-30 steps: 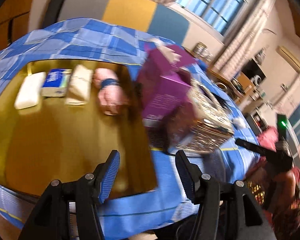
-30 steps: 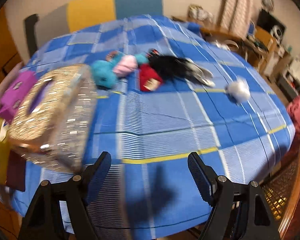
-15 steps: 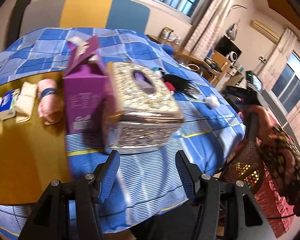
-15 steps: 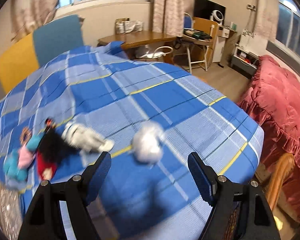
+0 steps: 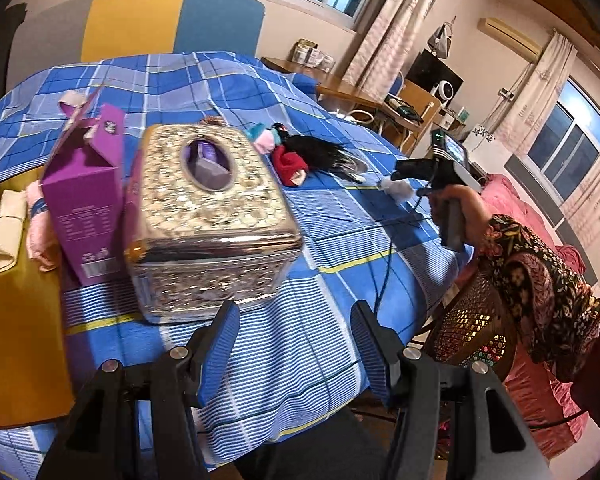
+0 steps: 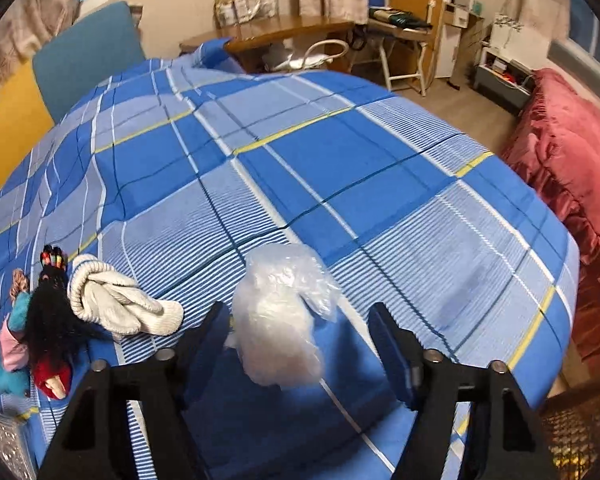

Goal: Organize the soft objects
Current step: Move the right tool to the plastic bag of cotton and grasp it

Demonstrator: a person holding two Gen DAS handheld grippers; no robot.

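Open checked bedspread [image 6: 340,152] lies beyond the plastic bag [image 6: 280,320]; socks [image 6: 112,300] and dolls [image 6: 48,328] crowd its left.

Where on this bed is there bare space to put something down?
Free: the blue plaid cover beyond the white plastic bag, toward the desk. Crowded: the left, with socks, dolls, gold tissue box and purple carton.

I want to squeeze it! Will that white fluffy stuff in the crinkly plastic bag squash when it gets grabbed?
Probably yes. The plastic bag looks thin and crumpled around soft white filling, so it should squash easily. It likely weighs little. The glossy film might slip between the right hand-held gripper pads.
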